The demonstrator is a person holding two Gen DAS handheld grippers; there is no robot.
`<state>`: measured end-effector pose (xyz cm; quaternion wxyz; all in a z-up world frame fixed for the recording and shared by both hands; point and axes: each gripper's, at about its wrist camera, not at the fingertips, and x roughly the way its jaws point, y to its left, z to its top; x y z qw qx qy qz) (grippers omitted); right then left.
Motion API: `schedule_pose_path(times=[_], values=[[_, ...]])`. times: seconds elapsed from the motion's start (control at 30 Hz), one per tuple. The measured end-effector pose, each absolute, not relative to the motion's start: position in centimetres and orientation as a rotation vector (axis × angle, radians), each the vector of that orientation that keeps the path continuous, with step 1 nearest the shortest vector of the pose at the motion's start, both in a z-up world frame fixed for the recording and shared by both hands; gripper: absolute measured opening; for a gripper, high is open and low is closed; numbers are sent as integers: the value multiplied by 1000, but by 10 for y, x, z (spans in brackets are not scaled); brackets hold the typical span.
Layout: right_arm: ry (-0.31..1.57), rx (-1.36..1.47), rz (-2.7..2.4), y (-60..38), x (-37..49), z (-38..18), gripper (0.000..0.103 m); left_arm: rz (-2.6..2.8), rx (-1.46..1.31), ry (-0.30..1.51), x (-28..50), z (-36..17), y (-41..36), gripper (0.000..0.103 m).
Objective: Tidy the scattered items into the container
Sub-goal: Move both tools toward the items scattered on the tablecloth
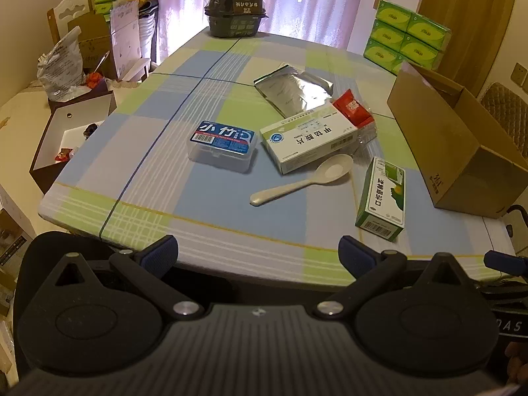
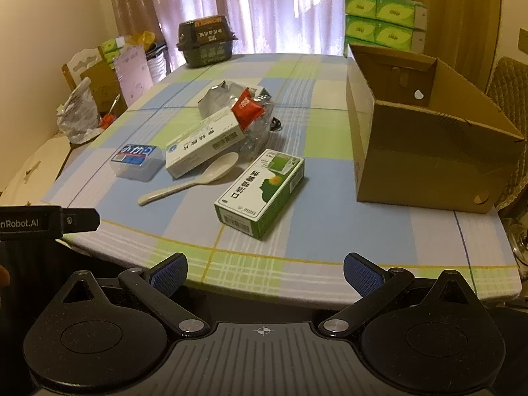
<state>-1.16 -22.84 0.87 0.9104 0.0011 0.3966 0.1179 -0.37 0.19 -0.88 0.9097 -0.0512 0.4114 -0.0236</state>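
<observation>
i hold both grippers at the near edge of the table with the blue, green and white checked cloth [image 2: 330,204], each with its blue-padded jaws spread wide and nothing between them: the left gripper [image 1: 259,250] faces the middle of the spread, the right gripper [image 2: 265,272] sits closer to the right side. the open brown cardboard box [image 2: 425,151], the container, stands at the right edge of the table, its top open. the scattered items lie near the centre: a clear plastic case with a blue label [image 1: 222,147] to the left, a white and green flat medicine carton [image 1: 307,138] just beside it, and a cream plastic spoon [image 1: 302,178] in front of that carton, its bowl touching or nearly touching the carton. a green and white upright-printed carton [image 2: 260,191] lies nearest the near edge, between the spoon and the box. behind the flat carton rest a crumpled silver foil pouch [image 1: 292,90] and a small red sachet [image 1: 353,107], the sachet on clear wrapping. a dark instant-noodle bowl [image 1: 235,11] sits at the far edge. stacked green tissue packs [image 2: 382,21] stand beyond the far right corner.
</observation>
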Motion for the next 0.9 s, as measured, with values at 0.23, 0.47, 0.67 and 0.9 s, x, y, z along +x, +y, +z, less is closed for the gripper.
schedule_pose_path(times=[0.23,0.47,0.67,0.9], values=[[830,13,243,-230,-11,7,103,-48,-105,852,-3,-10,1,102],[838,19,240,-231,-11,6,103,-61,-104,855,-4,-11,0,102],[840,19,241,-231,-11,6,103,-57,-111,854,-4,-10,1,102],[841,24,238,-231,-11,6,103,-61,-120,855,-4,-10,1,102]])
